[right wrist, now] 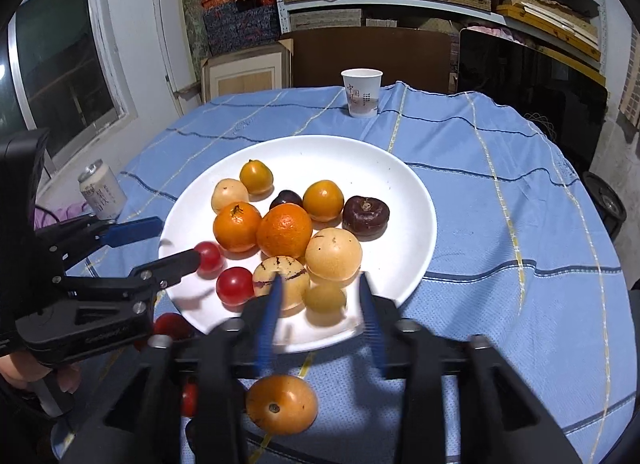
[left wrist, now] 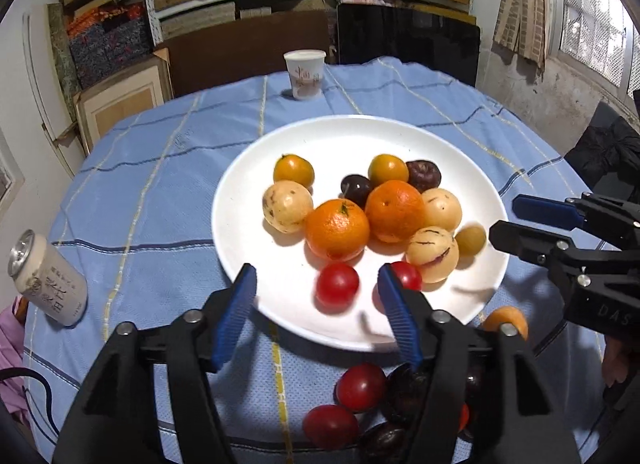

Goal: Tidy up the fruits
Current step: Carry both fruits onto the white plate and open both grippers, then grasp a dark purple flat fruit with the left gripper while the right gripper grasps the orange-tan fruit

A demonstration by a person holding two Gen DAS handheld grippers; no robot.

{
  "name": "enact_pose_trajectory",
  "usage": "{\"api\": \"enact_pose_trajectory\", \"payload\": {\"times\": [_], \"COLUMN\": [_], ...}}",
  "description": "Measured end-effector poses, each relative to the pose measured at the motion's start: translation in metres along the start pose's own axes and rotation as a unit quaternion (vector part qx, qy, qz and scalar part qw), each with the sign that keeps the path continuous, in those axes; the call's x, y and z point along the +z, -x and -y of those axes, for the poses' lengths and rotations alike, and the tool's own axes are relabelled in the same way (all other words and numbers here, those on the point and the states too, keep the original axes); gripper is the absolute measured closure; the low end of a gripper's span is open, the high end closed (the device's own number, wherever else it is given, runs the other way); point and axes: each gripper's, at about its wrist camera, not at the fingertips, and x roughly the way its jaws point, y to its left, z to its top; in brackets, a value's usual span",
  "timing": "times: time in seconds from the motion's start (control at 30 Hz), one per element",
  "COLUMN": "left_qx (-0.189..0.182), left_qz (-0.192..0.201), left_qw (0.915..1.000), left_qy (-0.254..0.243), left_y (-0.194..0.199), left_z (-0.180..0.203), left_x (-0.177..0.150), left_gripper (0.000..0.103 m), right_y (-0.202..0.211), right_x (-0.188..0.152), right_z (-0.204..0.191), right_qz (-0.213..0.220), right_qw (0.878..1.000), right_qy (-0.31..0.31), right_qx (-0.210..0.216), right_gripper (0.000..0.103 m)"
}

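— Hovering over the plate, which gripper holds fruit?
— Neither: left gripper and right gripper gape empty. Tomato and yellow fruit lie on the plate's near edge.

On the white plate we count two tangerines, two small yellow-orange fruits, three pale speckled fruits, two dark purple fruits, two red fruits and one small yellowish fruit. Off it, on the table, we make out one loose orange fruit, at least two loose red fruits and at least two loose dark fruits, with others half hidden. We also count one paper cup, one can and two tools, the left tool and the right tool.
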Motion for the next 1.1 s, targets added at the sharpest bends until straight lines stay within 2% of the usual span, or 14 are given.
{"api": "enact_pose_trajectory", "payload": {"times": [0.13, 0.27, 0.43, 0.63, 0.73, 0.9, 1.03, 1.1], "left_qx": [-0.003, -0.010, -0.023, -0.036, -0.041, -0.039, -0.045, -0.054], "left_qz": [0.009, 0.005, -0.017, -0.021, -0.027, -0.036, -0.056, -0.068], "left_qw": [0.9999, 0.9998, 0.9995, 0.9991, 0.9986, 0.9980, 0.9971, 0.9960], "left_qy": [-0.008, -0.017, -0.010, -0.010, -0.020, -0.034, -0.027, -0.021], "left_y": [0.018, 0.035, 0.045, 0.058, 0.059, 0.055, 0.040, 0.033], "left_z": [0.000, 0.003, 0.005, 0.015, 0.024, 0.036, 0.039, 0.038], "left_x": [-0.010, -0.032, -0.067, -0.091, -0.099, -0.102, -0.099, -0.098], "left_gripper": [0.040, 0.040, 0.039, 0.039, 0.040, 0.040, 0.040, 0.049], "right_y": [0.011, 0.030, 0.050, 0.054, 0.057, 0.058, 0.061, 0.060], "right_x": [-0.009, -0.032, -0.067, -0.101, -0.107, -0.111, -0.112, -0.112], "right_z": [0.010, 0.015, 0.008, 0.005, 0.012, 0.002, -0.001, 0.002], "right_qz": [-0.002, 0.000, 0.006, -0.002, -0.002, -0.002, 0.005, 0.003], "right_qw": [1.000, 0.999, 0.999, 0.999, 0.997, 0.998, 0.998, 0.998], "right_qy": [-0.030, -0.050, -0.044, -0.052, -0.076, -0.049, -0.043, -0.049], "right_qx": [0.007, 0.013, -0.006, -0.008, -0.009, -0.029, -0.034, -0.033], "right_gripper": [0.055, 0.055, 0.055, 0.055, 0.054, 0.055, 0.055, 0.055]}}
